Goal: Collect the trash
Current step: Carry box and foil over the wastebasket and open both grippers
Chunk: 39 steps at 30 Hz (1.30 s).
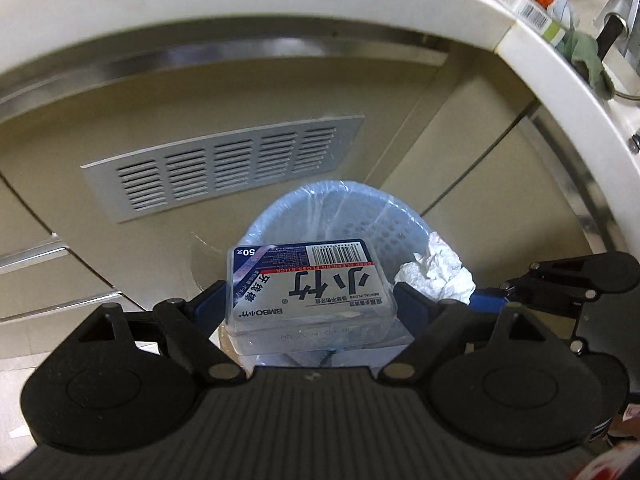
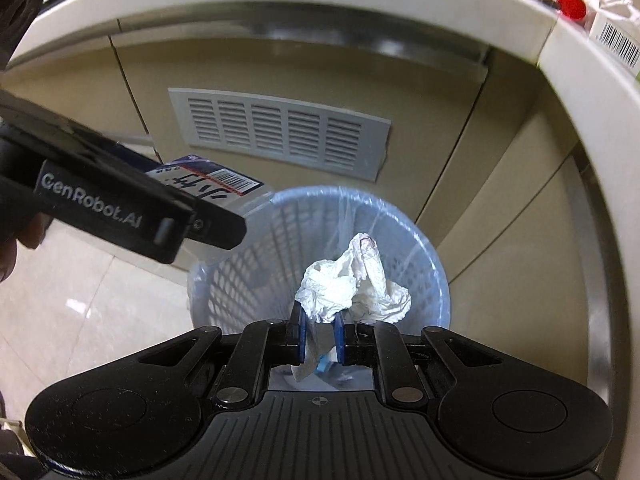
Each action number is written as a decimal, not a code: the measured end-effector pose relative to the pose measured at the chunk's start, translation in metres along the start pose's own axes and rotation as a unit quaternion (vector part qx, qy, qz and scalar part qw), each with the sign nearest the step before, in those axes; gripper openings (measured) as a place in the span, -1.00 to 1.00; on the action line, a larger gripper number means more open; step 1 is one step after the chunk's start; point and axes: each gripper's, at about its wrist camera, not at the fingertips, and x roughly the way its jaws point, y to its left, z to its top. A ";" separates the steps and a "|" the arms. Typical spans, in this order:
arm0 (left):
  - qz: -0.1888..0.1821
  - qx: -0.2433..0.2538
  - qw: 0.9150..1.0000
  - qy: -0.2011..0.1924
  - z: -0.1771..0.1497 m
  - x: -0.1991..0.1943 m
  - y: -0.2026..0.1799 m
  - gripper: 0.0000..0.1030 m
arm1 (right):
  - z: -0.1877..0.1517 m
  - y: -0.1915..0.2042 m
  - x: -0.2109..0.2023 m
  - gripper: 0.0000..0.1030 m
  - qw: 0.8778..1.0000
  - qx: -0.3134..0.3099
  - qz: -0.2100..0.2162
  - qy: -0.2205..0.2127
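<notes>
Over the blue mesh wastebasket (image 2: 400, 240), lined with a clear bag and standing on the floor against the beige cabinet (image 1: 200, 112) with its louvred vent (image 2: 280, 132), both tools point steeply down. At six o'clock in the left wrist view, the left gripper (image 1: 308, 304) is clamped wide on a clear dental-floss box (image 1: 308, 284), above the basket's rim towards nine o'clock in the right wrist view. The right gripper (image 2: 320, 328) pinches a crumpled white tissue (image 2: 352, 284) above the basket's middle.
</notes>
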 end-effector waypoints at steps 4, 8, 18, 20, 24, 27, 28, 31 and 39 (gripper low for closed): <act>-0.002 0.003 1.000 0.010 0.002 0.012 -0.003 0.68 | -0.003 0.000 0.006 -0.72 1.000 0.005 0.003 0.007; -0.005 -0.003 1.000 0.020 0.003 0.020 -0.004 0.68 | -0.005 0.001 0.008 -0.72 1.000 0.010 0.003 0.011; -0.006 -0.018 1.000 0.023 0.007 0.027 -0.003 0.81 | -0.005 -0.005 0.012 -0.72 0.999 0.023 -0.002 0.025; -0.002 -0.017 1.000 0.021 0.008 0.022 -0.001 0.81 | -0.005 -0.004 0.011 -0.72 0.999 0.022 -0.001 0.024; 0.005 -0.018 1.000 0.016 0.008 0.013 0.002 0.81 | -0.003 -0.003 0.009 -0.72 1.000 0.021 0.001 0.021; 0.009 -0.018 1.000 0.012 0.007 0.005 0.005 0.81 | -0.003 -0.001 0.008 -0.72 1.000 0.019 0.002 0.019; 0.010 -0.019 1.000 0.011 0.007 0.002 0.006 0.81 | -0.002 0.000 0.008 -0.72 1.000 0.019 0.002 0.018; 0.013 -0.022 1.000 0.007 0.005 -0.002 0.010 0.81 | 0.000 0.001 0.010 -0.72 1.000 0.018 0.002 0.016; 0.021 -0.026 0.999 0.007 0.002 -0.007 0.017 0.81 | 0.005 0.002 0.012 -0.72 1.000 0.024 0.003 0.010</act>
